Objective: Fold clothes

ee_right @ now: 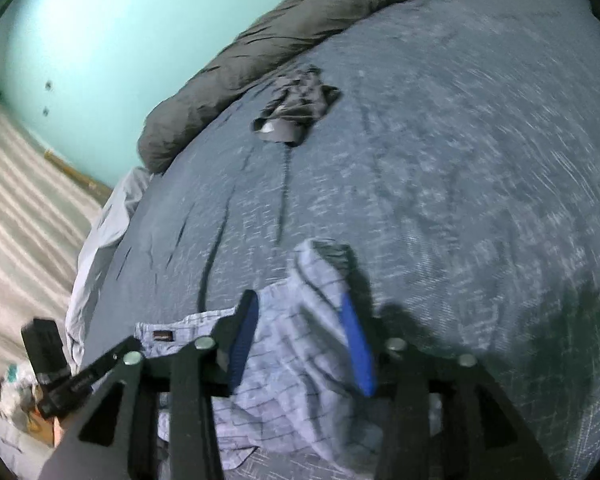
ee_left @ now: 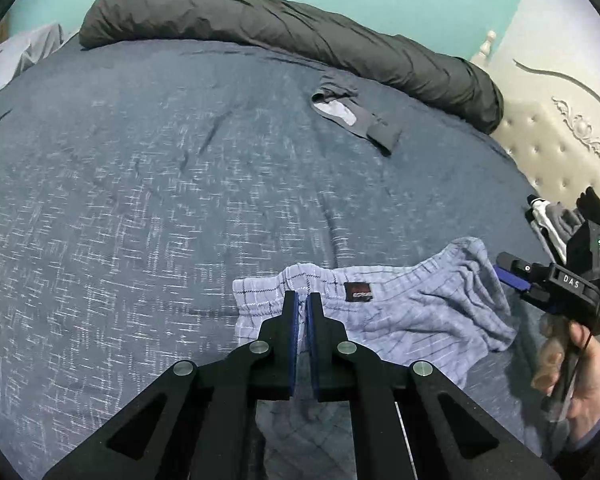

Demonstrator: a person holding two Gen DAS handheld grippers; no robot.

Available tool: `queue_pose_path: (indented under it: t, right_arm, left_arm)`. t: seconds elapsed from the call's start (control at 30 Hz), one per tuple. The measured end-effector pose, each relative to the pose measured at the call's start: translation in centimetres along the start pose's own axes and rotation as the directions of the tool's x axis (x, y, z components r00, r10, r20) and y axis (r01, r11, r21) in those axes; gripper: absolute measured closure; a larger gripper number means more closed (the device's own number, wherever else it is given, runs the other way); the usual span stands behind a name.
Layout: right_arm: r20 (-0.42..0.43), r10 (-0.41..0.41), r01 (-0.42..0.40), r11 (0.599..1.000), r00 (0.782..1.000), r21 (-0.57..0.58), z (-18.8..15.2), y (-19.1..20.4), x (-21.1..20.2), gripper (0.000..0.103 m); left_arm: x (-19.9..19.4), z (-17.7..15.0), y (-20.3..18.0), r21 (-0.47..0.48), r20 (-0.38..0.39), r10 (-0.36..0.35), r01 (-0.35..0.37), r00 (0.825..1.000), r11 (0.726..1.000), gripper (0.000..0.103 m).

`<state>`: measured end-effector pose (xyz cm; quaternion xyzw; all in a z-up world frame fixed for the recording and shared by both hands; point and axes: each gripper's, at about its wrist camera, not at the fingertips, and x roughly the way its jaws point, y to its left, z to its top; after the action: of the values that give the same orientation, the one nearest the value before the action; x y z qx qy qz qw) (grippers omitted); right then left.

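Light blue checked shorts [ee_left: 412,304] with a dark red label lie crumpled on the dark blue bedspread [ee_left: 140,200]. My left gripper [ee_left: 302,300] is nearly closed, with only a thin gap between the pads; it sits over the shorts' waistband and I cannot tell whether cloth is pinched. My right gripper [ee_right: 298,306] is open, its blue pads straddling a raised fold of the shorts [ee_right: 292,360]. The right gripper also shows in the left wrist view [ee_left: 508,268], at the shorts' right edge. A dark grey garment [ee_left: 356,116] lies further back; it also shows in the right wrist view [ee_right: 296,112].
A rolled dark grey duvet [ee_left: 284,36] lies along the far side of the bed by the turquoise wall. A cream tufted headboard [ee_left: 560,132] stands at the right. More clothes [ee_left: 560,224] are piled by the headboard. A striped floor [ee_right: 20,200] lies beside the bed.
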<state>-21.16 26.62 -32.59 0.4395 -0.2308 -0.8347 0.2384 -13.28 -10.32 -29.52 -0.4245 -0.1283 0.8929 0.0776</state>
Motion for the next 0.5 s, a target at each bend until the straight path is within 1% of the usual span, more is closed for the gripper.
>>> queue_pose_path:
  t: [0.03, 0.13, 0.27, 0.33, 0.43, 0.5]
  right_arm:
    - [-0.001, -0.005, 0.005, 1.000, 1.000, -0.025, 0.0, 0.5, 0.1, 0.058]
    - [0.006, -0.030, 0.031, 0.995, 1.000, -0.098, 0.1, 2.0, 0.4, 0.058]
    - [0.013, -0.070, 0.071, 0.976, 0.998, -0.206, -0.1, 3.9, 1.3, 0.058]
    - [-0.027, -0.077, 0.069, 0.969, 0.997, -0.237, -0.3, 4.4, 2.4, 0.058]
    - [-0.089, -0.139, 0.111, 0.957, 0.986, -0.270, -1.0, 4.3, 4.5, 0.059]
    - [-0.102, -0.173, 0.141, 0.954, 0.980, -0.265, -1.4, 3.8, 5.2, 0.083]
  left_arm:
    - [-0.5, -0.2, 0.1, 0.000, 0.001, -0.004, 0.004, 1.000, 1.000, 0.099]
    - [0.5, 0.6, -0.1, -0.001, 0.002, -0.012, 0.012, 1.000, 1.000, 0.099]
    - [1.1, 0.8, -0.1, -0.011, 0.001, -0.018, 0.018, 1.000, 1.000, 0.099]
    - [1.2, 0.9, -0.1, -0.010, 0.003, -0.020, 0.020, 1.000, 1.000, 0.099]
    - [1.2, 0.8, -0.1, -0.008, 0.004, -0.026, 0.026, 1.000, 1.000, 0.098]
    - [1.1, 0.8, -0.4, 0.001, 0.003, -0.027, 0.027, 1.000, 1.000, 0.099]
